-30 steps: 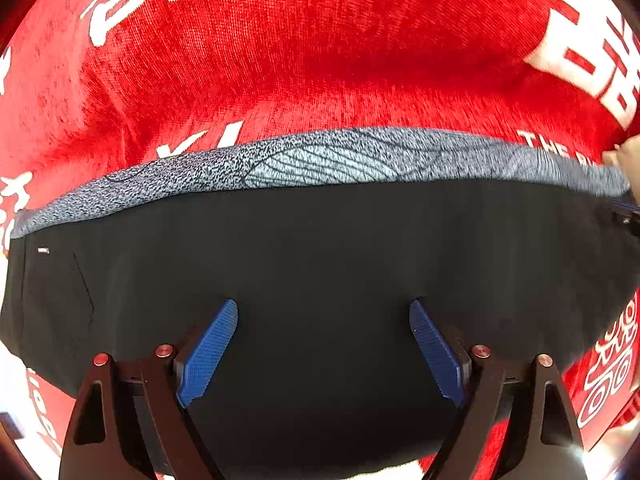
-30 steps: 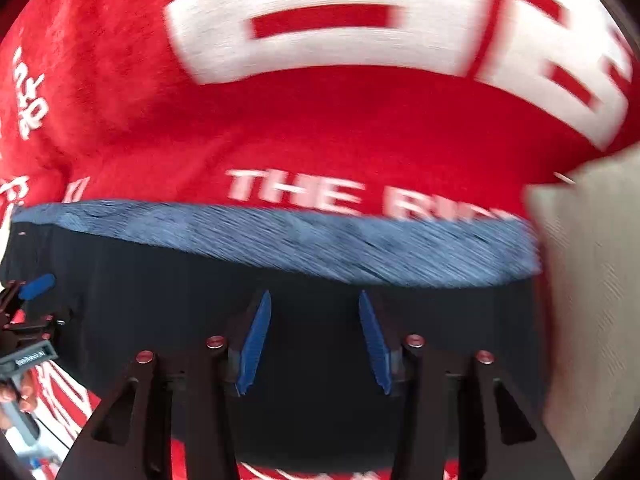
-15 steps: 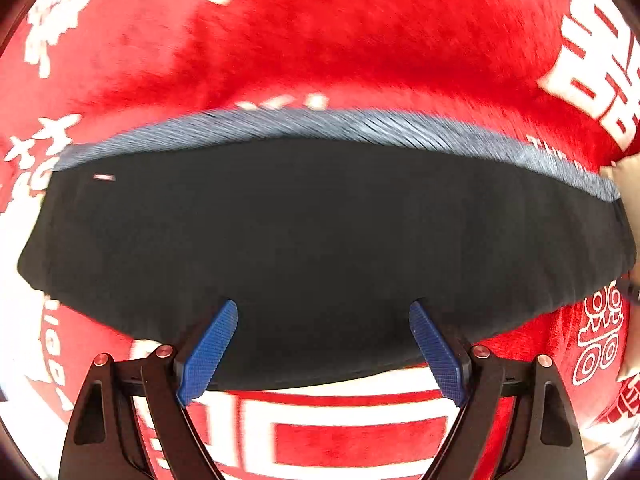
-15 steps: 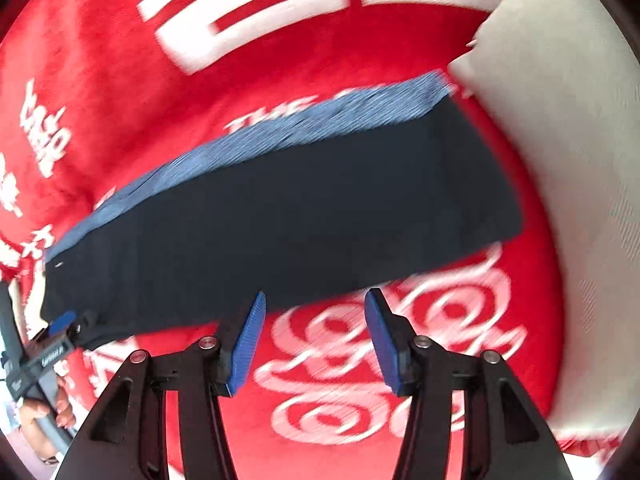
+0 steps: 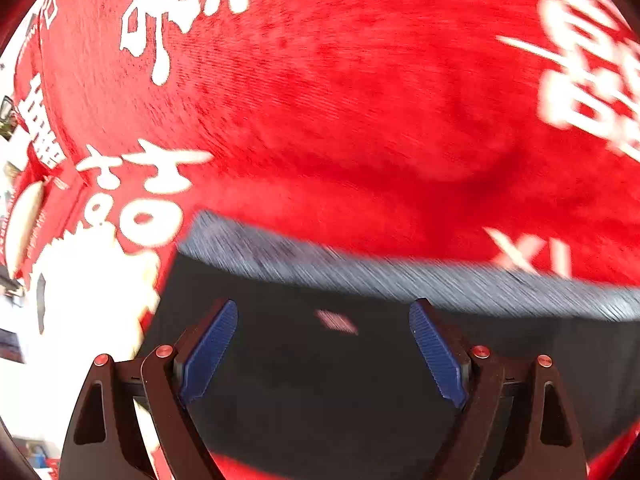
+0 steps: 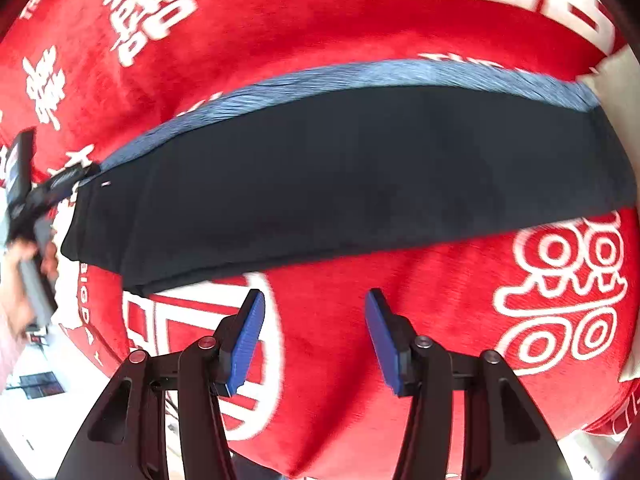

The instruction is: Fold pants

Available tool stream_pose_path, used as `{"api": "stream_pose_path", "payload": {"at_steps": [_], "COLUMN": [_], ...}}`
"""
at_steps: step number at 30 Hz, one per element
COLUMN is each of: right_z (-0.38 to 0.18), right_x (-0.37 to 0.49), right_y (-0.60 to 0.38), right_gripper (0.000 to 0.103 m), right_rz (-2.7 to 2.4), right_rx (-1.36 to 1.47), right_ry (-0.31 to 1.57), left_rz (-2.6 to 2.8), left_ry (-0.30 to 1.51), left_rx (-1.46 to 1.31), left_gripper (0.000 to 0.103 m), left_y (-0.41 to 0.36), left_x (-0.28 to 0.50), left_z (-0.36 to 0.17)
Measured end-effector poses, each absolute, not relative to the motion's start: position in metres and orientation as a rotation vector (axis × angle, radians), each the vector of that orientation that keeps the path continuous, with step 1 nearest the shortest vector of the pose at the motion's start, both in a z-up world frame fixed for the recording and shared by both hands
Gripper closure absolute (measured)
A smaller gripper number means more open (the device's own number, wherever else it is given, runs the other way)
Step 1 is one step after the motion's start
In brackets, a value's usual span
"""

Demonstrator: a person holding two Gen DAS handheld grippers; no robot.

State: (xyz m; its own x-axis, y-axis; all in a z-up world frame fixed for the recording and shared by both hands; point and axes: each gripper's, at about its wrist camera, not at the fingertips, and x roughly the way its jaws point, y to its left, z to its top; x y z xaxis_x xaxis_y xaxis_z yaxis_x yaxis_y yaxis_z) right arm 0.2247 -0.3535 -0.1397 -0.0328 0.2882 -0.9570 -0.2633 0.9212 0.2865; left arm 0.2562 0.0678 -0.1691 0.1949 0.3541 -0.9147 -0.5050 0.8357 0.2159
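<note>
The black pants (image 6: 340, 180) lie folded into a long strip on the red blanket, with a blue-grey band (image 6: 360, 76) along the far edge. My right gripper (image 6: 314, 336) hangs open over bare blanket on the near side of the strip, nothing between its blue pads. In the left wrist view my left gripper (image 5: 324, 344) stands wide open above the strip's left end (image 5: 320, 392), just short of the grey band (image 5: 360, 276) and holding nothing. The right wrist view shows the left gripper (image 6: 80, 176) at that same end, held by a hand (image 6: 20, 272).
A red blanket (image 5: 360, 120) with large white characters covers the surface under everything. A cream cushion (image 6: 616, 80) touches the strip's right end. The blanket's edge and bright floor show at the far left (image 5: 24, 360).
The left gripper slid from the middle of the pants to their left end. The right gripper drew back off the pants and now sits over bare blanket. Both stayed open and empty.
</note>
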Motion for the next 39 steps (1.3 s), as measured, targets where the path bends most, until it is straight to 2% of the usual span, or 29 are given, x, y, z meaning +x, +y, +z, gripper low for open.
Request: {"api": "stream_pose_path", "payload": {"at_steps": [4,7,12,20,22,23,30,36,39], "right_z": [-0.142,-0.142,-0.147,-0.18,-0.199,-0.205,-0.201,-0.157,-0.157], "right_x": [0.234,0.245,0.269,0.293,0.291,0.292,0.315,0.267,0.226], "right_y": [-0.308,-0.275,-0.204,-0.094,-0.083,-0.081,-0.089,-0.172,-0.208], "right_gripper": [0.047,0.047,0.047,0.047,0.055,0.055,0.055,0.053,0.053], "right_rz": [0.468,0.501,0.579,0.723,0.697,0.683,0.637,0.748,0.783], "right_rx": [0.023,0.029,-0.029,-0.378,-0.453,-0.456,-0.223,0.092,0.279], "right_ry": [1.515,1.497,1.443,1.357,1.384,1.379,1.46,1.552,1.66], "left_rz": [0.669,0.625,0.568,0.55,0.545,0.543,0.551,0.482,0.463], "left_ry": [1.317,1.283,1.254,1.216,1.209,1.206,1.236,1.205,1.229], "left_rx": [-0.058,-0.162,-0.141,-0.228,-0.224,-0.224,-0.293,-0.311,-0.307], "left_gripper": [0.013,0.007,0.005,0.005,0.002,0.0,0.0,0.0,0.0], "left_y": [0.104,0.133,0.143,0.157,0.159,0.162,0.17,0.138,0.122], "left_x": [0.256,0.234,0.211,0.204,0.204,0.204,0.201,0.178,0.173], "left_z": [-0.199,-0.206,-0.209,-0.214,-0.216,-0.219,-0.213,-0.173,-0.179]}}
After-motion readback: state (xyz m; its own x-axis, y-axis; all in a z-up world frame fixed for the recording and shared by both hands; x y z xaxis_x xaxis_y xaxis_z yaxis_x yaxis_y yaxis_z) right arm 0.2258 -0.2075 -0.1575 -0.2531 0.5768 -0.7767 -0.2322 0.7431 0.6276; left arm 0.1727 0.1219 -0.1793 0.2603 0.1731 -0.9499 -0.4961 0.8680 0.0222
